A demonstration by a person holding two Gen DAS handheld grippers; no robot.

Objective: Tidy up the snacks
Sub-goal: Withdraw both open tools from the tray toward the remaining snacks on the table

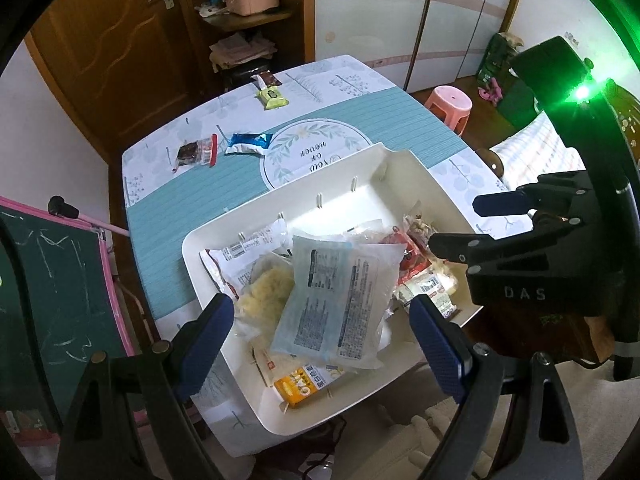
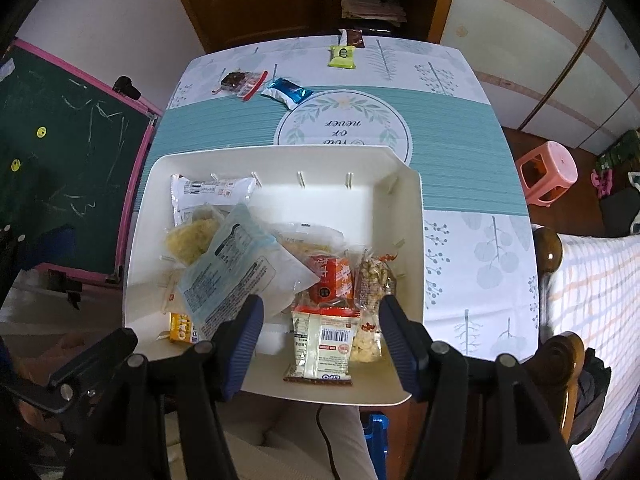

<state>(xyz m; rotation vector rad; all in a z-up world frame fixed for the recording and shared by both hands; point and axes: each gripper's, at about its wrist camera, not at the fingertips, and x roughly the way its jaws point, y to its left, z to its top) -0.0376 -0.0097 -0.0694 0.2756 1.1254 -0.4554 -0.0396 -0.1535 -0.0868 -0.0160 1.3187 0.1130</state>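
Left hand-held gripper (image 1: 322, 338) hovering wide open over white bin (image 1: 224, 236), gripping nothing. Right hand-held gripper (image 2: 320, 346) also gaping open, empty, above bin's near edge. Bin sitting on desk (image 2: 460, 184), overhanging near side. Snack packets piling inside: pale blue pouch (image 1: 336, 300) lying on top, orange box (image 1: 304, 390) beneath, red packet (image 2: 330, 280) beside. Blue-white packet (image 2: 287, 92), brown snack (image 2: 240, 80), green packet (image 2: 342, 56) lying loose at desk's far end.
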